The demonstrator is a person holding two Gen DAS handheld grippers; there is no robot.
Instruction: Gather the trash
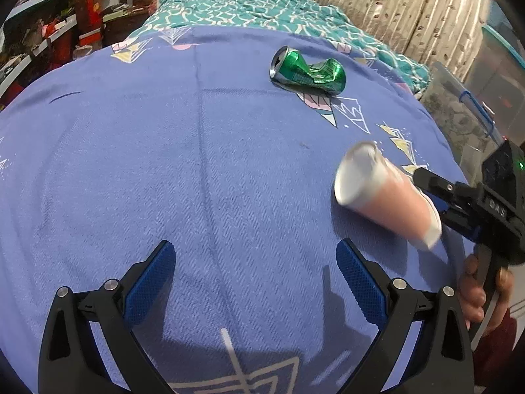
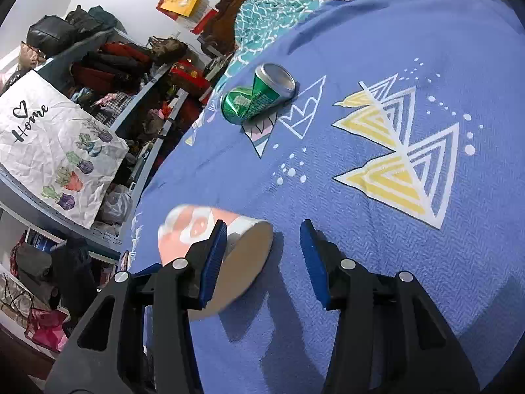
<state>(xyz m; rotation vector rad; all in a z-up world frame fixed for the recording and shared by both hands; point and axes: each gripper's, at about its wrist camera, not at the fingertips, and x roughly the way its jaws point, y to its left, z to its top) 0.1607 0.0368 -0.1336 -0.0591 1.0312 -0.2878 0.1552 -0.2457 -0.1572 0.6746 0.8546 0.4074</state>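
The paper cup is motion-blurred, partly hidden behind a claw finger.

Both the left gripper and the right gripper have black triangular-cutout arms, silver round screws and blue textured pads; a dark red sleeve shows.

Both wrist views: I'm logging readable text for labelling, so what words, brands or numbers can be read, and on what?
"Home", in black script under a small heart outline: on the white crumpled bag on the shelf.
"DAS", faint raised letters, read with some doubt: on the black body of the right gripper.
Green can: white label print, too small to read.
Paper cup: blurred, no text readable.
Yellow bag: print too small.
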